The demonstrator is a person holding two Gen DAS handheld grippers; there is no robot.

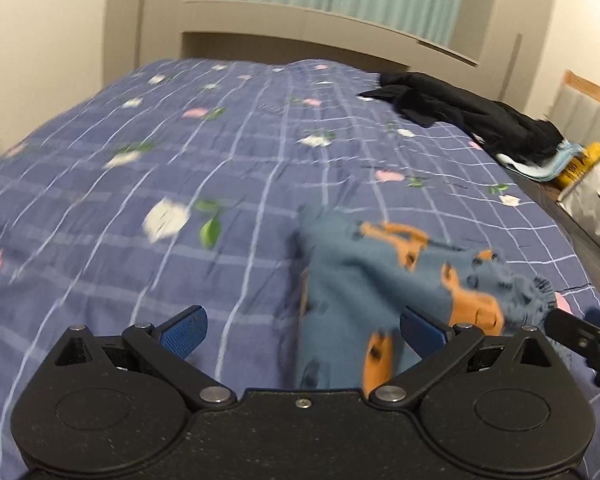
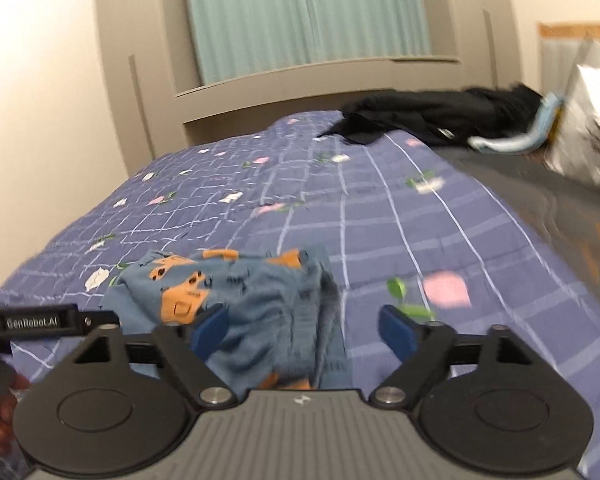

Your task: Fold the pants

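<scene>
Both grippers' fingers (image 1: 184,330) spread wide above pants (image 1: 352,280).

A bed (image 1: 140,184) with a blue checked flowered cover fills the room. Behind it stand a beige headboard (image 1: 284,40), pale green curtains (image 2: 300,16) and cream walls (image 1: 40,60).

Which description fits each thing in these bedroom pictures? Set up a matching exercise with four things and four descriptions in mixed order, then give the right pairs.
Things:
1. pants
2. bedspread
3. dark clothes
4. curtain

Descriptions:
A. pale green, hanging behind the bed
B. blue with orange print, bunched close to both grippers
C. black heap at the bed's far right edge
D. purple-blue grid with flowers

Pairs: 1-B, 2-D, 3-C, 4-A
</scene>
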